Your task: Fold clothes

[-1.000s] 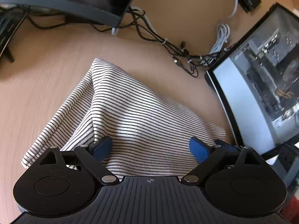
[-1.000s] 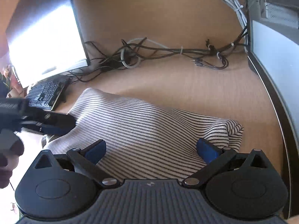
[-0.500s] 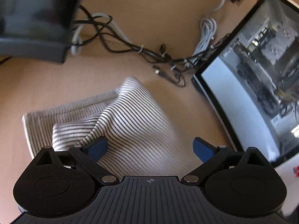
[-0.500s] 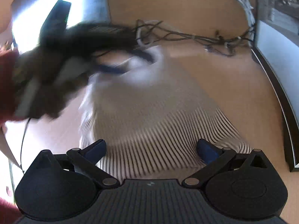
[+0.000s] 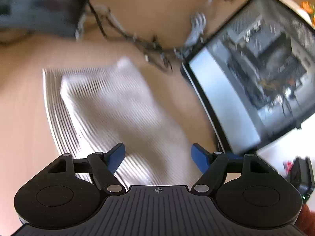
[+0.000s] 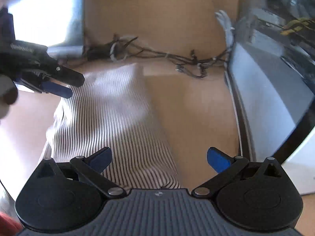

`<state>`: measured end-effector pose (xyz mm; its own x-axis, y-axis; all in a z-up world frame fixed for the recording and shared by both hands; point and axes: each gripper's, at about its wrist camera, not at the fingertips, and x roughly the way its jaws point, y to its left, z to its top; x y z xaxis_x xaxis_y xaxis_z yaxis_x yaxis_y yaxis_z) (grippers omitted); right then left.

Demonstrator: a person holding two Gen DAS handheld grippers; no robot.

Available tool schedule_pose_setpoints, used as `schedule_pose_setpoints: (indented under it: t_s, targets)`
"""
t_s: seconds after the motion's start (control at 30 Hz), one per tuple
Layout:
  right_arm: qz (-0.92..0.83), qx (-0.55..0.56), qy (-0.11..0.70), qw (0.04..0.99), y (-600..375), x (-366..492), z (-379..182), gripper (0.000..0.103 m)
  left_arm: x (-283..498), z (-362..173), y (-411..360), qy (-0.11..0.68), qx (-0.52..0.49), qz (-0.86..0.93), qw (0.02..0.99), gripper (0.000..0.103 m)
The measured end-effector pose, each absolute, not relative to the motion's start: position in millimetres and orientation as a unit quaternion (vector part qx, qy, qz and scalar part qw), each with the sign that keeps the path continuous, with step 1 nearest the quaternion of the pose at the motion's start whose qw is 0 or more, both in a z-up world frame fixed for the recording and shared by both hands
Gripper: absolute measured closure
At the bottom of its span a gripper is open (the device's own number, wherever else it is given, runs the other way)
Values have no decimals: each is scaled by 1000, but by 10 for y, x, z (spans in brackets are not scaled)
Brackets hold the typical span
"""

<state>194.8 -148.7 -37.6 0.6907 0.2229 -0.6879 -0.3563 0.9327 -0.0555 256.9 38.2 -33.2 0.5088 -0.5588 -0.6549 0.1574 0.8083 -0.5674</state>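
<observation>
You had one striped shirt [image 5: 110, 106] lying on the desk [image 5: 23, 118], folded over itself so that a narrower upper layer sat on a wider lower one, though blur hid the finer folds. Your two grippers were both above it. The left gripper [image 5: 158, 154] had its two blue fingers [image 5: 117, 155] apart and closing, with shirt fabric seen below the gap but neither finger pressing on it. The right gripper [image 6: 159, 158] had its two fingers [image 6: 101, 158] spread wide, one over the shirt's near edge, the other over bare desk, gripping nothing. From the right wrist view, the left gripper hung over the shirt's far left corner. One tangle of cables [image 6: 157, 57] lay behind the shirt, one open computer case [image 5: 265, 63] stood to its right, and one monitor [image 6: 45, 13] to the far left.
</observation>
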Motion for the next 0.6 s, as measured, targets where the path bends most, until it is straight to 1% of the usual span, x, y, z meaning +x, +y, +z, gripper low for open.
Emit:
schedule_pose_setpoints:
  t_s: [0.13, 0.4, 0.6]
  targets:
    - [165, -142, 357, 909, -1324, 1896, -544, 0, 2554, -509, 272, 475, -213, -195, 831, 27]
    - [139, -84, 381, 910, -1356, 1737, -631, 0, 2733, -542, 234, 471, -200, -202, 835, 24]
    - [173, -77, 390, 901, -1134, 1564, -645, 0, 2915, -545, 116, 462, -175, -211, 843, 18]
